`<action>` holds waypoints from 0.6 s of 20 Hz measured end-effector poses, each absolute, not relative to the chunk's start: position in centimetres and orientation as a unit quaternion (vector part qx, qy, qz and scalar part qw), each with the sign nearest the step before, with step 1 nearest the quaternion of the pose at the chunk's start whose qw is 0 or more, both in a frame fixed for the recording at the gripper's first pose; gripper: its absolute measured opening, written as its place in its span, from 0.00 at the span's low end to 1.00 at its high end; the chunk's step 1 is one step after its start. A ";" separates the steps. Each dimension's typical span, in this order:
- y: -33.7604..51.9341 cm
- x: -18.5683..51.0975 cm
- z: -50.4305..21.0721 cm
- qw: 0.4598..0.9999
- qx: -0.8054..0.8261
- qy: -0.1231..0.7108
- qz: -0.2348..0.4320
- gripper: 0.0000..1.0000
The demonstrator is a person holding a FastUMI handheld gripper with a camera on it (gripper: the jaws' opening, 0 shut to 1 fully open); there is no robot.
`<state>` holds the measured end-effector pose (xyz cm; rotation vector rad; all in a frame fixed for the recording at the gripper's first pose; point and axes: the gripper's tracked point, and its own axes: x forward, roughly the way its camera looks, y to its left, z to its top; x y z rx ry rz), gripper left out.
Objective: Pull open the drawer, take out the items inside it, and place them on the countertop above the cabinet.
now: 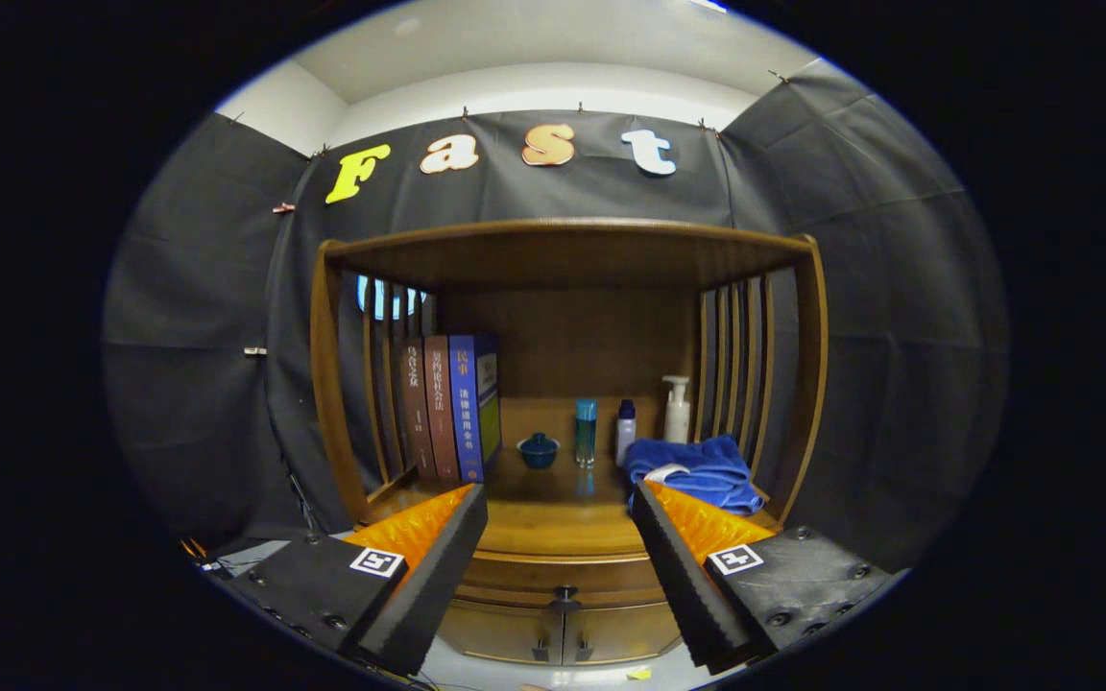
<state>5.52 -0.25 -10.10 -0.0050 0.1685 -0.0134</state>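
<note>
A wooden cabinet with a slatted hutch stands ahead of me. Its drawer (563,581) is shut, with a small dark knob (565,599) at the middle, seen low between my fingers. The countertop (553,513) above it runs across at fingertip height. My gripper (560,504) hangs in front of the cabinet, some way off it, open wide with nothing between its fingers. The drawer's contents are hidden.
On the countertop stand three books (452,408) at the left, a small blue lidded bowl (539,449), a teal bottle (586,432), a small white bottle (625,430), a pump bottle (677,410) and a folded blue towel (702,472) at the right. Two lower cabinet doors (563,635) sit under the drawer.
</note>
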 end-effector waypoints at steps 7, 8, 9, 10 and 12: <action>0.3 7.9 -17.2 0.991 0.003 0.135 -0.009 0.99; 0.3 8.3 -18.1 0.990 0.001 0.143 -0.010 0.99; 0.2 8.5 -19.0 0.989 -0.001 0.150 -0.010 0.99; 0.2 8.9 -19.9 0.987 -0.002 0.158 -0.011 0.99; -0.2 9.3 -21.9 0.984 0.000 0.176 -0.014 1.00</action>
